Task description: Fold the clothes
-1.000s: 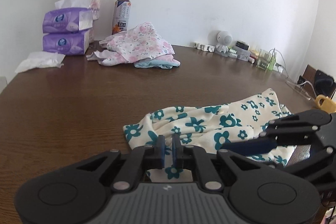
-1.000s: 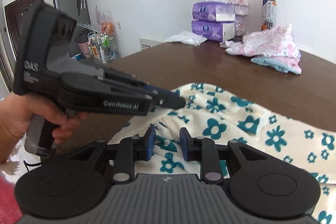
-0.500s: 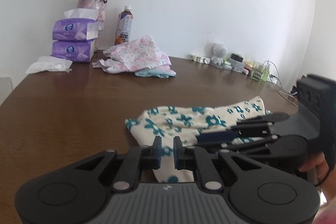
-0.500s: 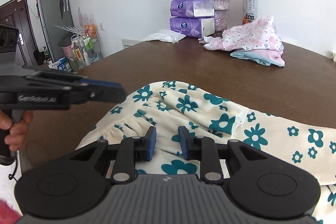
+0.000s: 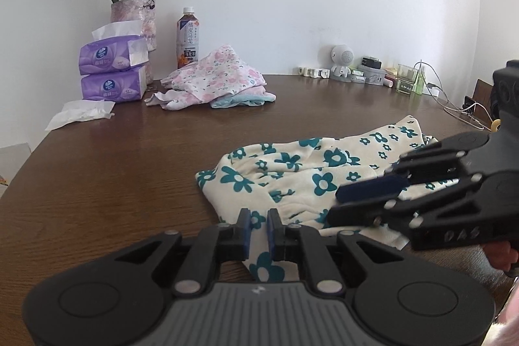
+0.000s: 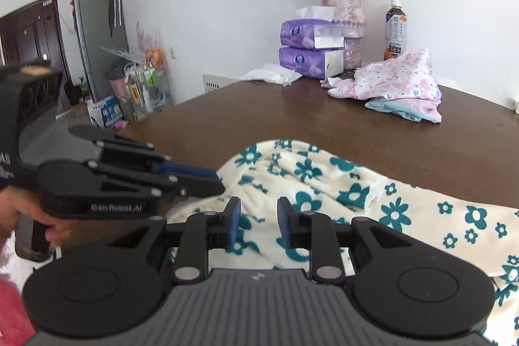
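- The left gripper [image 5: 258, 227] has its fingers drawn close together with a strip of the cream garment with teal flowers [image 5: 311, 180] pinched between them, seemingly to lift that near edge for a fold
- The right gripper [image 6: 258, 222] has its fingers parted, hovering low over the same cloth and gripping nothing
- The garment lies rumpled at the near edge of the brown table [image 5: 113, 171], partly doubled over
- A pile of pink floral clothes [image 5: 217, 80] sits well apart by the wall, near the tissue packs [image 5: 112, 68] and vase [image 5: 134, 18]
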Available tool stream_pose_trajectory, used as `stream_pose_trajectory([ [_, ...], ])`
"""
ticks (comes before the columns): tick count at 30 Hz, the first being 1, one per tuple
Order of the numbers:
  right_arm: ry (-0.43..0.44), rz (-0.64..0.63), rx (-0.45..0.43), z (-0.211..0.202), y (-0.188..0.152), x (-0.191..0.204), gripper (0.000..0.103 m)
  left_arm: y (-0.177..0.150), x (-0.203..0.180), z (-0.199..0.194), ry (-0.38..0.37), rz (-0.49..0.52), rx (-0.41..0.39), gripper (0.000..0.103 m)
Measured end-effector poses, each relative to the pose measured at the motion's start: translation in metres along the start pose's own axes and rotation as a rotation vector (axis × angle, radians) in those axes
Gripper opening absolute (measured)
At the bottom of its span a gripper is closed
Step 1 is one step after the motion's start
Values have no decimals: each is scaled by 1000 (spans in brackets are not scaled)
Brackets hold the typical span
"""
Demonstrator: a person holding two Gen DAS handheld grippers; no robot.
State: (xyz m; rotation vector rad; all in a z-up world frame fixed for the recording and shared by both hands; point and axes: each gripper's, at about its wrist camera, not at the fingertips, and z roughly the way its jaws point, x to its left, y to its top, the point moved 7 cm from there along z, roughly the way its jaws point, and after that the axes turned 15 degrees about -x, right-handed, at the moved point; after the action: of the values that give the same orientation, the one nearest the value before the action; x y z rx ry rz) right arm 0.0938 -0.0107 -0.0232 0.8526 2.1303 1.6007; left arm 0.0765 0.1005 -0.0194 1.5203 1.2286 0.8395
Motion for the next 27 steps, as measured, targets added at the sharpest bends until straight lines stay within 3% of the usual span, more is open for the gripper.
stream_pose_trajectory([
  [3, -10, 1, 27, 7, -10, 0, 25, 2, 3, -2, 4, -38, -5, 12],
  [5, -8, 12, 29, 7, -11, 0, 25, 5, 11, -5, 5, -136, -13, 23],
  [7, -5, 22, 27, 4, -9, -2, 26, 7, 22, -10, 19, -239, -17, 42],
  [11, -45, 32, -8, -14, -1, -15, 27, 3, 37, -13, 44, -376, 2, 43],
  [16, -135, 32, -25, -30, 2, -41, 27, -9, 49, -3, 23, -549, 53, 41],
  [21, -179, 50, -15, -35, -5, -59, 27, -13, 50, 6, 9, -624, 68, 38],
  [27, -153, 74, -11, -32, -12, -63, 27, -14, 51, 13, 11, -674, 69, 34],
])
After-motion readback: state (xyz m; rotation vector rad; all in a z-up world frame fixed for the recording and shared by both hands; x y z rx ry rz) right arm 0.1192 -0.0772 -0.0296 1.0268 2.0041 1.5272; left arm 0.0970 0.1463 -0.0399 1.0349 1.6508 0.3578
